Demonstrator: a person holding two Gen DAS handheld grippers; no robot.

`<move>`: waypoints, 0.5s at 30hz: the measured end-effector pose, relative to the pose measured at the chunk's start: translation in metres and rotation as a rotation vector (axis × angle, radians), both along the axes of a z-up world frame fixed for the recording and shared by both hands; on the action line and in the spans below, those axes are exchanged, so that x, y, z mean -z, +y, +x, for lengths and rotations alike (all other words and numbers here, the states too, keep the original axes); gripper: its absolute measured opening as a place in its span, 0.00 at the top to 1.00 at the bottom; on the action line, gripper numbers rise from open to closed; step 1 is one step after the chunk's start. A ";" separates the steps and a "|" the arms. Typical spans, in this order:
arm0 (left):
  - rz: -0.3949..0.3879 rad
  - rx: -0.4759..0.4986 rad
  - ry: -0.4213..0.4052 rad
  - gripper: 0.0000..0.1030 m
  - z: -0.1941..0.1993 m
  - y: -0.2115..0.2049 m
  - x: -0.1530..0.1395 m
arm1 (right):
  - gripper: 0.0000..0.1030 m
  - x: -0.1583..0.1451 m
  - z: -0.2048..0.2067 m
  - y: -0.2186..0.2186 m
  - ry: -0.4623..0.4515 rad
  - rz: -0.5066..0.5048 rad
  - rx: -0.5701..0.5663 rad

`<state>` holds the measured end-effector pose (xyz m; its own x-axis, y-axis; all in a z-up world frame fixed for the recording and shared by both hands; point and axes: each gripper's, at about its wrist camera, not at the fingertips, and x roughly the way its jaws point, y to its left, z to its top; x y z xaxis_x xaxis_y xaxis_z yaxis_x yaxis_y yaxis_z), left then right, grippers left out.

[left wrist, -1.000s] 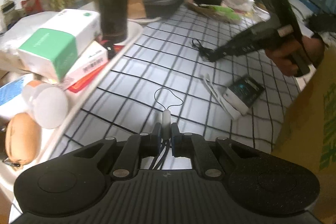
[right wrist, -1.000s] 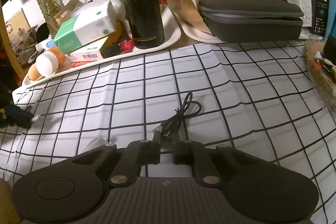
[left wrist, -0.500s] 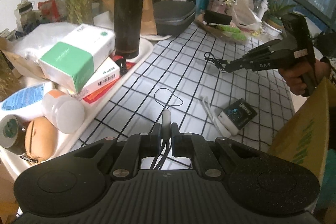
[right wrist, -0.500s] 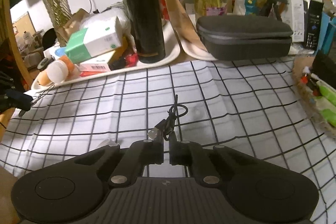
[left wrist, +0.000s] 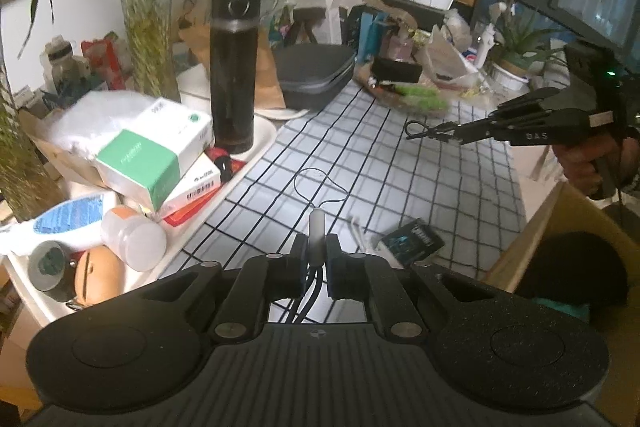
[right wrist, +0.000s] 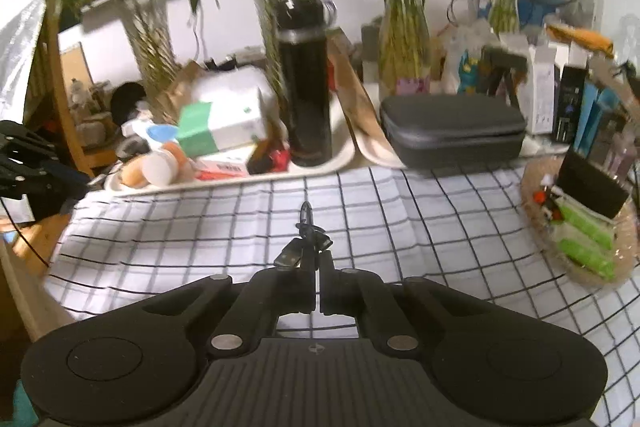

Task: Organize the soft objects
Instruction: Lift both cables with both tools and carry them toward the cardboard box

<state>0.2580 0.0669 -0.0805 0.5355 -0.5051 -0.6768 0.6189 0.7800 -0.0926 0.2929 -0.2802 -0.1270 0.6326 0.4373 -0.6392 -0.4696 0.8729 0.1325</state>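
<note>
In the left wrist view my left gripper (left wrist: 316, 257) is shut on a white-tipped cord (left wrist: 316, 229). Its thin black loop (left wrist: 320, 183) sticks out ahead and two black strands hang under the jaws. My right gripper (right wrist: 318, 267) is shut on a bunched black USB cable (right wrist: 307, 237), whose metal plug (right wrist: 288, 258) juts out to the left. Both are held up above the checked tablecloth (right wrist: 420, 227). The right gripper (left wrist: 440, 135) also shows at the right of the left wrist view, held by a hand (left wrist: 588, 163). The left gripper (right wrist: 28, 171) appears at the left edge of the right wrist view.
A white tray (left wrist: 264, 131) on the left holds boxes, a tall black bottle (left wrist: 234, 75) and small jars. Behind are a grey zip case (right wrist: 452, 131), vases of bamboo and a woven basket (right wrist: 584, 227). A small black box (left wrist: 412, 241) lies on the cloth beside a cardboard box (left wrist: 560, 227).
Both grippers have risen well above the cloth, each carrying its cable up with it. The right jaws have squeezed tighter on the USB cable.
</note>
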 end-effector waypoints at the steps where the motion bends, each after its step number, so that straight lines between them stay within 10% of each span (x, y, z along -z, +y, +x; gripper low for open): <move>1: 0.002 0.004 -0.007 0.91 -0.005 -0.001 -0.005 | 0.96 -0.007 -0.008 0.000 -0.013 0.003 -0.007; 15: -0.014 0.019 -0.036 0.91 -0.057 -0.015 -0.045 | 0.96 -0.069 -0.089 0.008 -0.103 0.023 -0.076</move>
<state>0.2015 0.0515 -0.0354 0.5495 -0.5250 -0.6500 0.6370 0.7667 -0.0807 0.2043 -0.2723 -0.0581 0.6590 0.5004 -0.5615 -0.5465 0.8315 0.0995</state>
